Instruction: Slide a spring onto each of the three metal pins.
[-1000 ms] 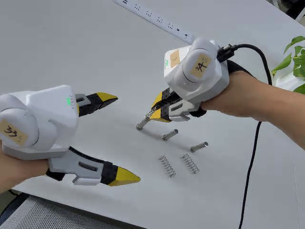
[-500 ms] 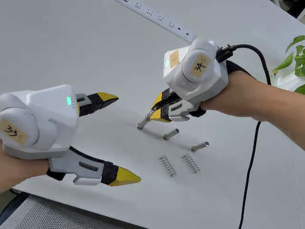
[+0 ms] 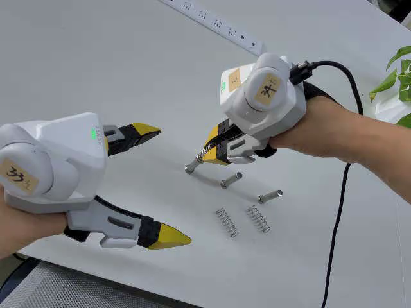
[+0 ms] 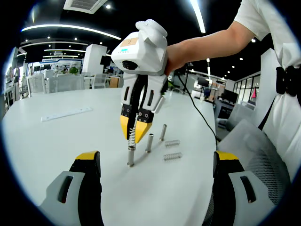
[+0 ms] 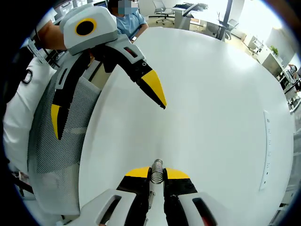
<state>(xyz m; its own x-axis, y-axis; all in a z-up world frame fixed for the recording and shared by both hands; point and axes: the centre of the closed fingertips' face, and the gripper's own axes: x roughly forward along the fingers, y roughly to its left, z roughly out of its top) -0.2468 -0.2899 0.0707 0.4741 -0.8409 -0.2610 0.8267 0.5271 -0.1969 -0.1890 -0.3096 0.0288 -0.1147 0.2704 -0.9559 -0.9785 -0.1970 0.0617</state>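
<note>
Three metal pins stand on the white table: the left pin (image 3: pixel 191 167), the middle pin (image 3: pixel 230 180) and the right pin (image 3: pixel 269 196). My right gripper (image 3: pixel 207 154) is shut on a spring (image 3: pixel 201 156), whose lower end sits right over the left pin's top (image 4: pixel 131 149). In the right gripper view the spring (image 5: pixel 156 170) pokes out between the yellow tips. Two loose springs (image 3: pixel 226 222) (image 3: pixel 257 218) lie in front of the pins. My left gripper (image 3: pixel 157 186) hangs open at the near left, holding nothing.
A white power strip (image 3: pixel 215 24) lies at the table's far side. A black cable (image 3: pixel 340 212) runs from the right gripper down the right side. Green plant leaves (image 3: pixel 398 70) show at the right edge. The table's near edge (image 3: pixel 128 282) is close below the left gripper.
</note>
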